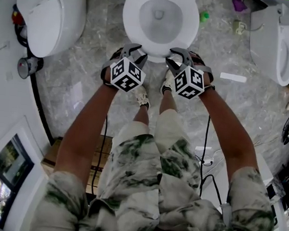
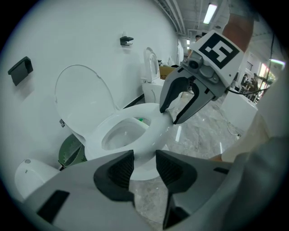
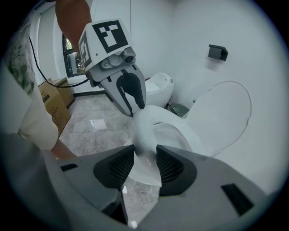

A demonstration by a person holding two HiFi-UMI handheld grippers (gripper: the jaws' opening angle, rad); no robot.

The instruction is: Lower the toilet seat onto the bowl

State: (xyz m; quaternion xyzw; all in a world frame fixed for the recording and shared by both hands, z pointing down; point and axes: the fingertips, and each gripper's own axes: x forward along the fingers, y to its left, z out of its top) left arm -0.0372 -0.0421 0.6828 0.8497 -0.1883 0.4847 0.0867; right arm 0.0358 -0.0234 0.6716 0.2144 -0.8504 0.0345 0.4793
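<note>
The white toilet [image 1: 160, 18] stands at the top middle of the head view, its lid [image 2: 83, 97] raised against the wall. The seat [image 2: 149, 119] lies down over the bowl. Both grippers sit side by side at the seat's front edge. My left gripper [image 1: 131, 53] is open, and through its gap I see the front of the bowl [image 2: 143, 155]. My right gripper [image 1: 179, 57] is open too, with the seat's front rim [image 3: 145, 135] between its jaws. I cannot make out either pad pressing on it. From the left gripper view, the right gripper [image 2: 169, 117] straddles that rim.
Another white toilet [image 1: 50, 16] stands at the left and a third [image 1: 276, 43] at the right. A green basket [image 2: 72, 153] sits beside the bowl. Cardboard boxes [image 3: 49, 99] and cables [image 1: 206, 158] lie behind me. My feet [image 1: 143, 94] are just short of the bowl.
</note>
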